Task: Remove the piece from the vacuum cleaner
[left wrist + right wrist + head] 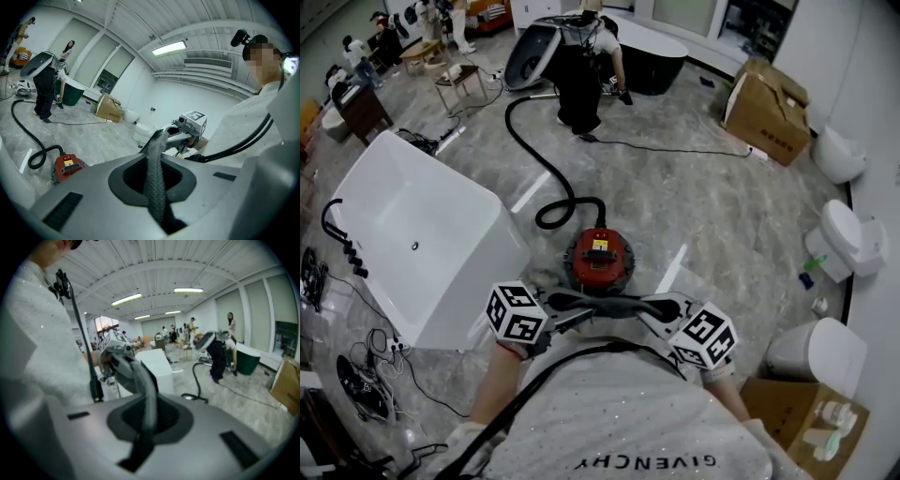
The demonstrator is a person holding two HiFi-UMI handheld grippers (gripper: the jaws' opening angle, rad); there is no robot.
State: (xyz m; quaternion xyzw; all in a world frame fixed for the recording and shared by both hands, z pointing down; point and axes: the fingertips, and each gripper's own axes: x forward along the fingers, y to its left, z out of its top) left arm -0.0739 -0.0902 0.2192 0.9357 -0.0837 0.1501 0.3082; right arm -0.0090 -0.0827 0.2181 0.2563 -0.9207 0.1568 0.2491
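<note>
Approach step, grip not yet begun: left gripper (159, 138) and right gripper (147, 386) are pinched closed on nothing, tips facing each other. Vacuum cleaner (598, 258) stands on the floor ahead, hose (530, 141) attached. Next move likely calls for lowering and spreading the jaws.

The round red vacuum cleaner (598, 260) has a glossy plastic shell and a matt black hose (574, 200). The grey marbled floor (675, 187) is polished; the white rectangular bathtub (412, 244) glossy; the brown cardboard box (769, 112) matt.
</note>
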